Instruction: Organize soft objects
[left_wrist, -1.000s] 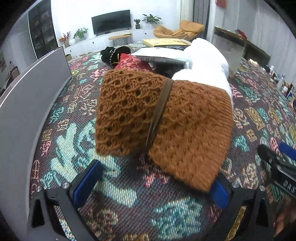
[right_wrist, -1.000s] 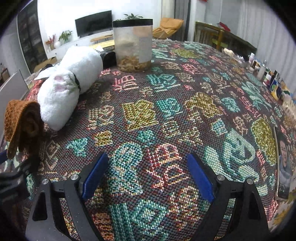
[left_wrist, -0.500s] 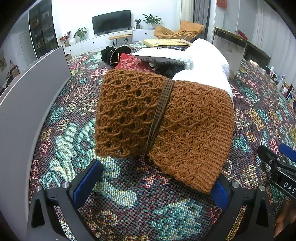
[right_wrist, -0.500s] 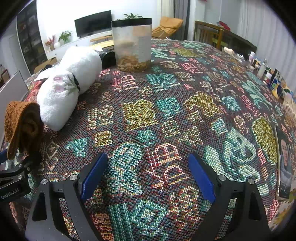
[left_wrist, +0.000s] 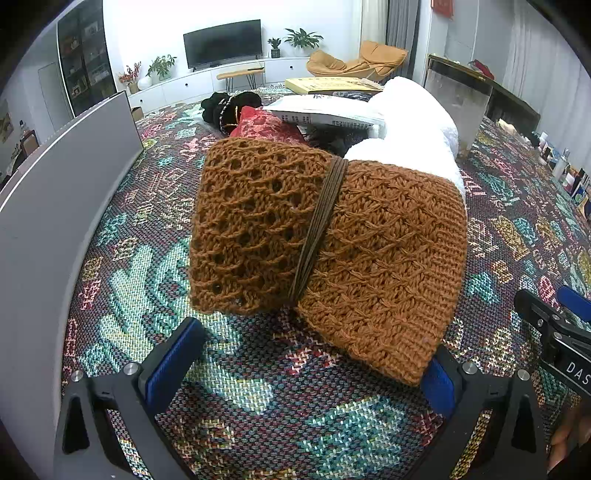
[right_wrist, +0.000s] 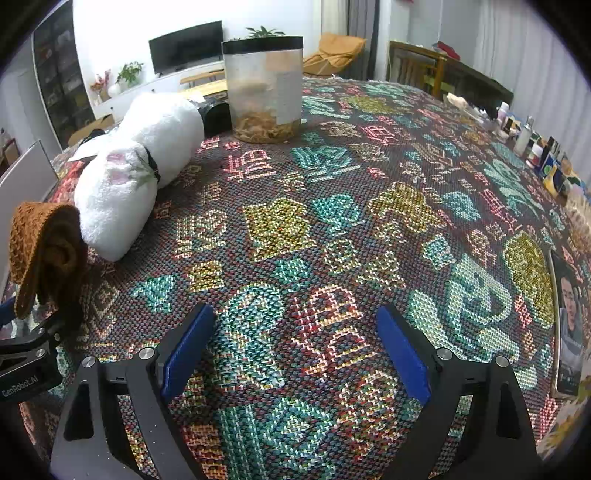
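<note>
A brown knitted piece, bound across its middle by a dark cord, lies on the patterned tablecloth just ahead of my left gripper. That gripper is open, and the knit's near corner covers the tip of its right finger. Right behind the knit lies a white plush roll. In the right wrist view the knit and the white plush roll sit at the far left. My right gripper is open over bare cloth with nothing between its fingers.
A grey board stands along the left. Behind the knit are a red fabric, a black item and stacked books. A clear jar stands beyond the plush. Small bottles line the right edge.
The knitted piece was blurred by motion one second ago and now lies still. Both grippers stay open in nearly the same places.
</note>
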